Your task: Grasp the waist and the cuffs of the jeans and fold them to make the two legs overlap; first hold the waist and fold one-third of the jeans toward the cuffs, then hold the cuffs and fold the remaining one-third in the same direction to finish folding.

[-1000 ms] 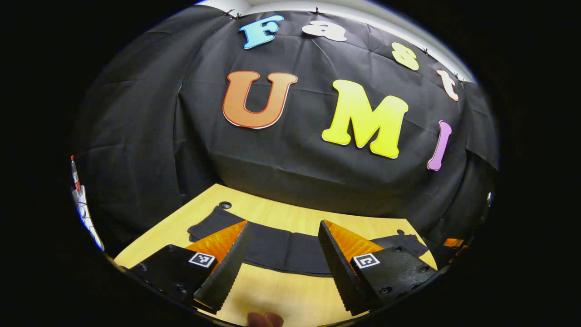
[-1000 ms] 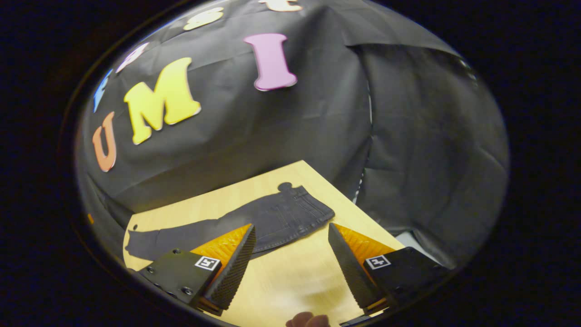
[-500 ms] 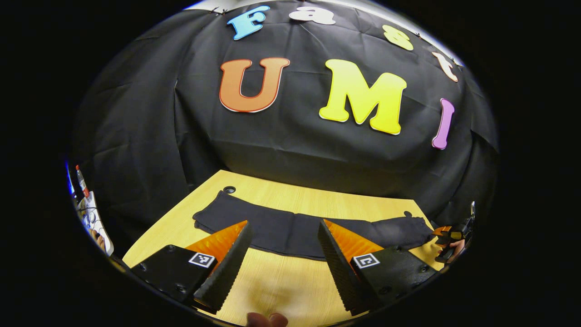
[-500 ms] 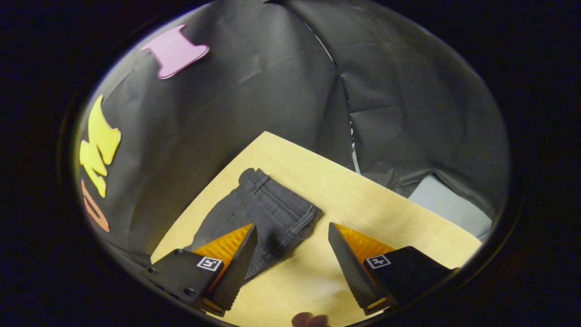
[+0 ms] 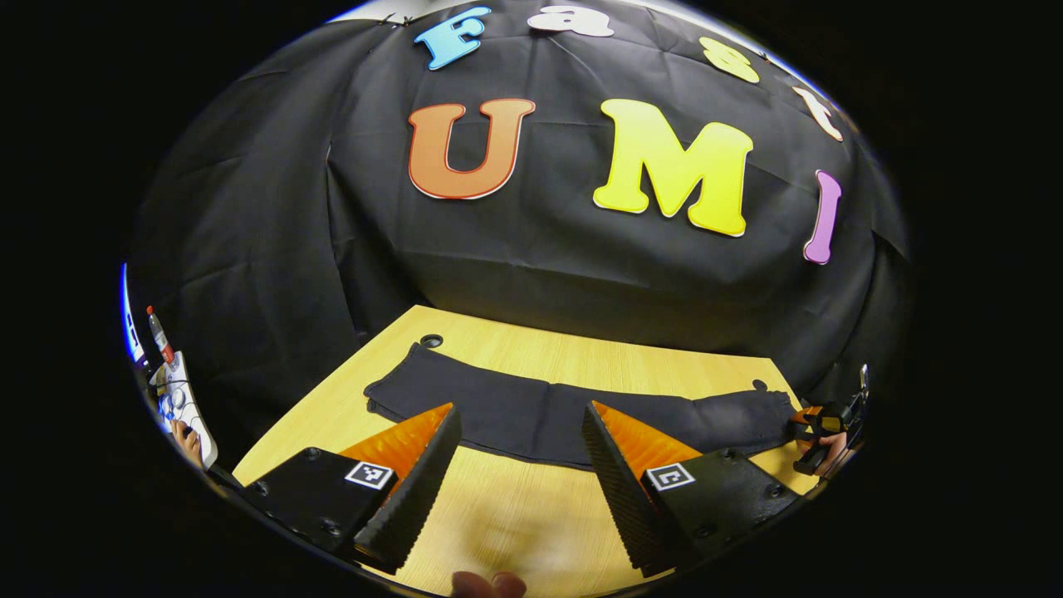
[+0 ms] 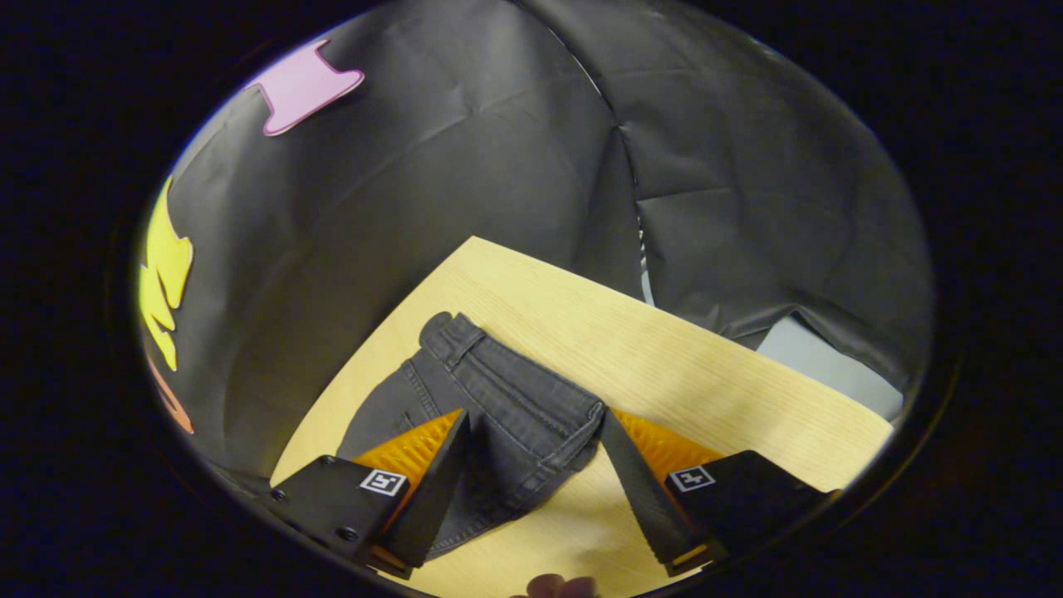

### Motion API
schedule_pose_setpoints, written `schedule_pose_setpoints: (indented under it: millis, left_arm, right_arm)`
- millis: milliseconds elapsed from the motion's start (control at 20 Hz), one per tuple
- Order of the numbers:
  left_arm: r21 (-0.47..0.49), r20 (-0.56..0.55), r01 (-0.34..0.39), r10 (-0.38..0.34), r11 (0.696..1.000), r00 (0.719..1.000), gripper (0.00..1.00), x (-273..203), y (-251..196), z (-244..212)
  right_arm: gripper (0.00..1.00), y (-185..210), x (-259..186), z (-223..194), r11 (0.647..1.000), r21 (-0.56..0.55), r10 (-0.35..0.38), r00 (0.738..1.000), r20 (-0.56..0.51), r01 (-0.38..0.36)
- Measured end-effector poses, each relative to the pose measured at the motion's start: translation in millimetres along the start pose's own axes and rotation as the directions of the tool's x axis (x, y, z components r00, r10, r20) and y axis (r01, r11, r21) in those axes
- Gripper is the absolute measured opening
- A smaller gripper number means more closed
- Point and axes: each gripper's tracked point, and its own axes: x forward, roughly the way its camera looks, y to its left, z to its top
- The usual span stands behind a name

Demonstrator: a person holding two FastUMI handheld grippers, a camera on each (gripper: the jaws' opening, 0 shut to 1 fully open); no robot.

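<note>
- The black jeans (image 5: 565, 415) are lying flat on the light wood tabletop (image 5: 515, 515), stretched out sideways across the left gripper view, so the long axis is running left to right in front of the person.
- The cuffs (image 5: 390, 390) are sitting at the left end in that view, close to a small dark hole in the tabletop (image 5: 431, 340). The waist (image 6: 515, 399) is at the far right end, and the right gripper view is looking straight down on it.
- The left hand-held gripper (image 5: 519, 465) is hanging over bare wood just short of the near edge of the legs, fingers spread wide with nothing between them. It's pointing more at the middle of the legs than at the cuffs, so I'd guess it needs to slide left.
- The right hand-held gripper (image 6: 531, 482) is gaping wide too, gripping nothing, but it's much better placed: the near corner of the waistband is lying right between its two fingers. Whether the fingers are actually touching the denim, I can't tell.
- In the left gripper view you can also catch the right hand-held gripper and the hand (image 5: 830, 453) holding it way over at the waist end.
- So right hand for the waist, left hand for the cuffs, no crossing over. Looks like the first fold isn't started yet: both legs seem spread flat, not overlapped.
</note>
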Motion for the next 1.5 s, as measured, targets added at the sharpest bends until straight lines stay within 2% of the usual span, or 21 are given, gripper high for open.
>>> schedule_pose_setpoints:
  millis: [100,200,350,450,500,600,650,850,950,1200,1500]
  left_arm:
    - [-0.007,-0.008,-0.004,0.004,1.0,1.0,0.95,-1.1,2.1,-4.0]
    - [-0.014,-0.017,-0.008,0.007,1.0,1.0,0.95,-2.9,5.2,-7.6]
    - [-0.029,-0.022,-0.019,0.019,0.999,1.0,0.94,-5.4,13.8,-9.1]
    - [-0.047,-0.028,-0.02,0.018,0.999,0.999,0.94,-7.3,18.1,-12.0]
    - [-0.049,-0.03,-0.023,0.022,0.999,0.999,0.95,-8.4,22.1,-14.1]
    - [-0.057,-0.028,-0.027,0.025,0.998,0.999,0.94,-8.6,28.6,-16.0]
    - [-0.066,-0.023,-0.026,0.025,0.997,0.999,0.94,-7.8,30.4,-15.9]
    - [-0.084,-0.002,-0.021,0.021,0.996,1.0,0.95,-14.0,45.2,-15.3]
    - [-0.081,0.02,-0.014,0.015,0.997,1.0,0.95,-12.8,51.2,-10.6]
    - [-0.091,0.096,0.025,-0.016,0.996,0.995,0.95,-12.9,66.6,2.7]
    - [-0.161,0.092,-0.015,0.03,0.987,0.995,0.94,-14.9,114.2,-4.5]
  right_arm:
    - [0.92,-6.1,4.9,-2.9,1.0,-0.019,-0.019,1.0,0.012,0.02]
    - [0.67,-3.7,8.6,-3.0,0.999,-0.048,-0.015,1.0,0.02,0.016]
    - [0.17,2.1,6.8,3.0,0.992,-0.124,-0.032,0.999,0.042,0.037]
    - [0.16,12.2,-4.2,14.1,0.974,-0.223,-0.029,0.997,0.073,0.045]
    - [0.1,22.1,-9.2,16.4,0.962,-0.271,-0.016,0.996,0.085,0.038]
    - [0.09,44.6,-29.1,26.7,0.938,-0.347,0.014,0.993,0.118,0.028]
    - [0.01,56.1,-40.5,28.7,0.924,-0.381,0.034,0.992,0.122,0.015]
    - [0.02,117.4,-80.3,27.6,0.875,-0.48,0.138,0.981,0.138,-0.056]
    - [0.02,158.4,-121.2,14.8,0.83,-0.549,0.208,0.968,0.138,-0.1]
    - [0.01,262.4,-201.5,-47.2,0.713,-0.651,0.386,0.921,0.055,-0.26]
    - [0.01,370.2,-232.5,-173.1,0.569,-0.718,0.494,0.865,-0.091,-0.401]
